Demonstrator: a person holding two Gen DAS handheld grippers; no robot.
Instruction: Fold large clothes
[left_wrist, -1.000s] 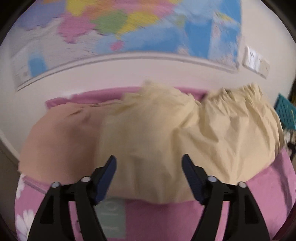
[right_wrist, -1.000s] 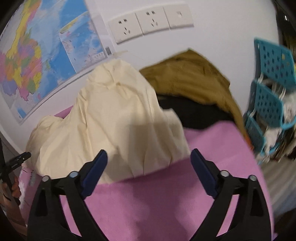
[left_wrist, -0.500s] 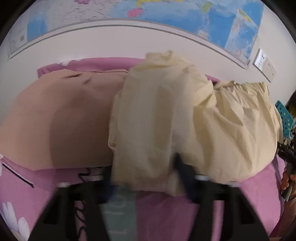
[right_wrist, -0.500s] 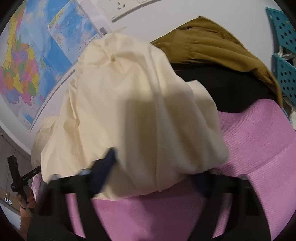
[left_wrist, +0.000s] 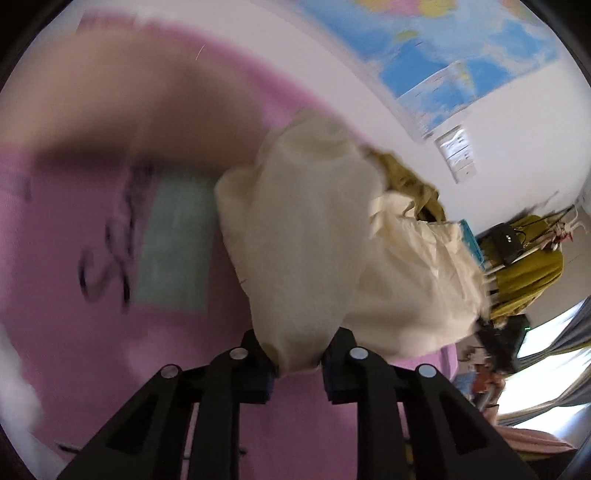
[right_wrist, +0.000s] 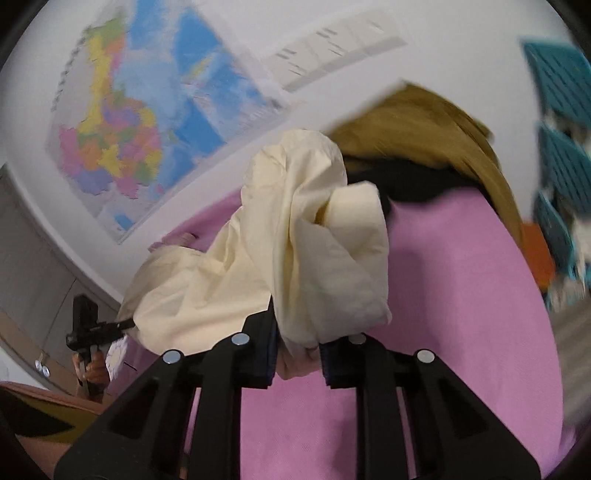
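A large cream garment (left_wrist: 325, 236) hangs bunched above the pink bed cover (left_wrist: 110, 332). My left gripper (left_wrist: 295, 365) is shut on one bunched edge of it. In the right wrist view the same cream garment (right_wrist: 303, 243) stretches between both grippers, and my right gripper (right_wrist: 297, 360) is shut on its other edge. The left gripper (right_wrist: 92, 330) also shows at the far left there, with the cloth leading to it.
A tan garment (left_wrist: 110, 107) lies on the bed at the back left. A mustard garment (right_wrist: 436, 125) and a black one (right_wrist: 406, 184) lie at the back right by the wall. A map (right_wrist: 147, 122) hangs on the wall. Teal baskets (right_wrist: 561, 129) stand at right.
Both grippers went from open to shut on the cream garment and lifted it off the bed. The cloth now hangs bunched between them. Both views tilted.
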